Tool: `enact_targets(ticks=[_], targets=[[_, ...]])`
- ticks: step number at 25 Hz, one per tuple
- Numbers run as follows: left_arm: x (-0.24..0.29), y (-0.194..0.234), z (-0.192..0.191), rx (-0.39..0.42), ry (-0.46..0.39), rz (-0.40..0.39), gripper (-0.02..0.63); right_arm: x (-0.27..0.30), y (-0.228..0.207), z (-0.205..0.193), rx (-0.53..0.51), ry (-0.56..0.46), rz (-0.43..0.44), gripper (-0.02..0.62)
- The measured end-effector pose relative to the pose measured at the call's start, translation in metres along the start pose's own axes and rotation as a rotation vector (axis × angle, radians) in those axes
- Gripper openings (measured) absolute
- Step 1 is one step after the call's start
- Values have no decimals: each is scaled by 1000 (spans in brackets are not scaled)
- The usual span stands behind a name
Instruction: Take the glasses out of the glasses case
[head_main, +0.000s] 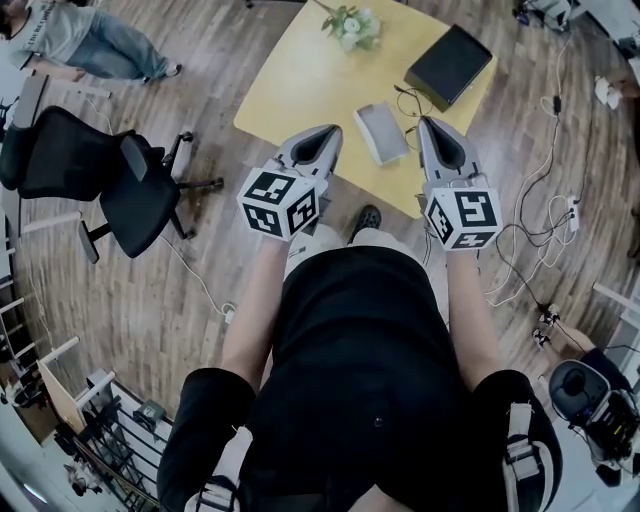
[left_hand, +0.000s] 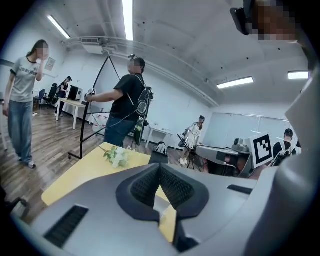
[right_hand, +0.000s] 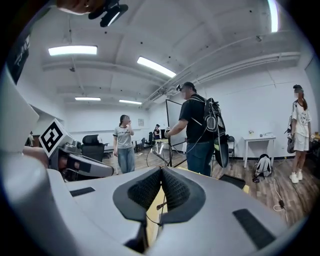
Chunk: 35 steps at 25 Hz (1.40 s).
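A closed grey glasses case (head_main: 380, 132) lies near the front edge of the yellow table (head_main: 300, 80). My left gripper (head_main: 322, 136) hovers just left of the case and my right gripper (head_main: 432, 128) just right of it, neither touching it. In the left gripper view the left gripper (left_hand: 160, 166) has its pads pressed together with nothing between them. In the right gripper view the right gripper (right_hand: 161, 170) is likewise shut and empty. Both point almost level across the room. No glasses are visible.
A black flat box (head_main: 448, 65) and a bunch of white flowers (head_main: 352, 25) sit further back on the table. A black office chair (head_main: 100, 175) stands to the left. Cables (head_main: 545, 230) trail over the wooden floor on the right. Several people stand beyond the table.
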<state>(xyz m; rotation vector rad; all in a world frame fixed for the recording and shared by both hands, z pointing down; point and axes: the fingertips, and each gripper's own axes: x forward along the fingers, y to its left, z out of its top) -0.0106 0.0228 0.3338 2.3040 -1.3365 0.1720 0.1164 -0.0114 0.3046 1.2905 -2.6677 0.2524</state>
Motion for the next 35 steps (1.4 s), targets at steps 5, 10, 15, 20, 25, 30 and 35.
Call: enact_targets(ticks=[5, 10, 15, 20, 25, 30, 35], targets=[[-19, 0, 22, 18, -57, 2, 23, -6, 10, 18, 6, -47, 17, 23], [-23, -3, 28, 29, -67, -5, 23, -11, 19, 24, 19, -63, 34, 23], [-20, -5, 28, 31, -63, -12, 23, -10, 19, 26, 35, -72, 43, 22], [-20, -8, 24, 23, -57, -10, 23, -17, 20, 27, 30, -74, 51, 21], [-17, -11, 21, 22, -54, -14, 23, -22, 19, 26, 27, -72, 51, 21], [-15, -12, 21, 16, -55, -15, 23, -22, 19, 26, 23, -67, 57, 21], [-13, -8, 18, 8, -52, -11, 23, -19, 17, 22, 23, -59, 57, 21]])
